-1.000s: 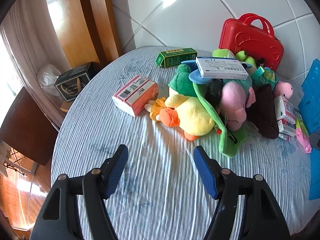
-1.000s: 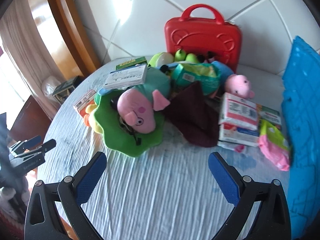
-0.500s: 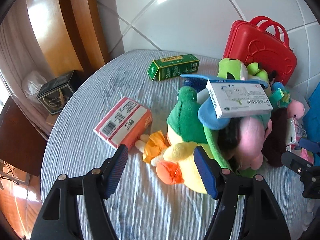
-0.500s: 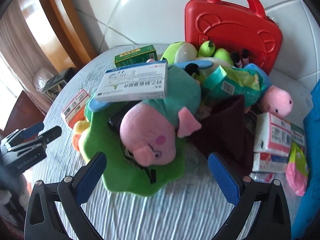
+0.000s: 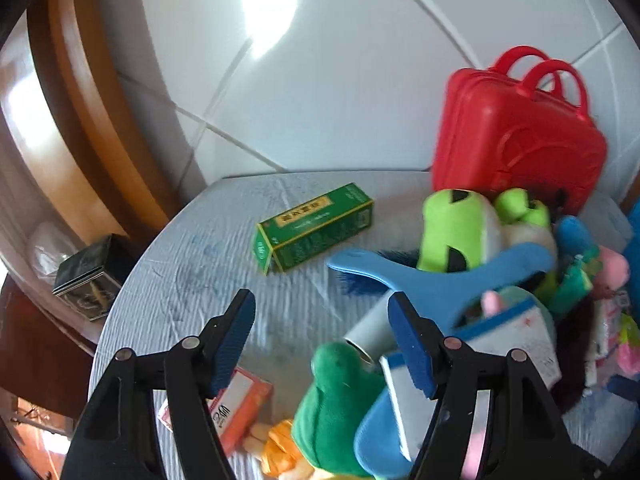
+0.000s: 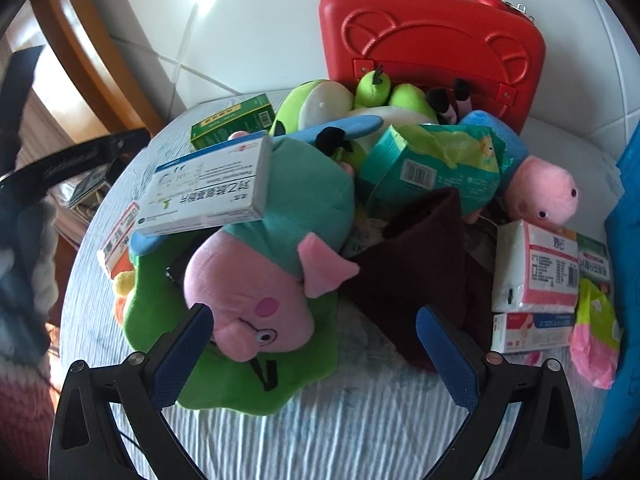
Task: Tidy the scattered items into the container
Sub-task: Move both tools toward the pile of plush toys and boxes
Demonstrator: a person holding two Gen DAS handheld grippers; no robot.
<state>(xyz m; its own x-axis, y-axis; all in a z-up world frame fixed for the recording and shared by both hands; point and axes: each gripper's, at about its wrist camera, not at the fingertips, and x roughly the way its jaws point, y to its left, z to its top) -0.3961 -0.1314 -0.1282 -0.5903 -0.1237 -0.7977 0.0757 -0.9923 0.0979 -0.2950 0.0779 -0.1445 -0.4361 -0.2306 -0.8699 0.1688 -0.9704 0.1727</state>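
Hovering over the striped cloth of the table [image 6: 360,432], the right gripper [image 6: 316,354] has its jaws spread wide with nothing between them; its left pad sits just in front of the snout of the big pink pig plush [image 6: 256,304], which lies on a green plush mat [image 6: 168,320]. Resting on that pig's teal body is a white medicine box [image 6: 208,192]. Right of the pig lies a dark maroon cloth [image 6: 420,264], and beyond that cloth, stacked tissue packs [image 6: 536,276]. Behind the pig sit a teal wipes pack [image 6: 436,164], a smaller pink pig plush [image 6: 544,192] and a lime-green frog plush [image 6: 320,104]. Farthest from the pig, against the tiled wall, stands the red carry case [image 6: 432,44], closed and upright.

The left gripper [image 5: 322,340] is likewise spread and empty, poised over a dark green plush [image 5: 340,400] and an orange-and-white box [image 5: 240,404], left of the pig pile. Beyond it lies a green carton [image 5: 316,226] alone on the cloth, near the frog. A blue brush [image 5: 440,276] juts from the pile.
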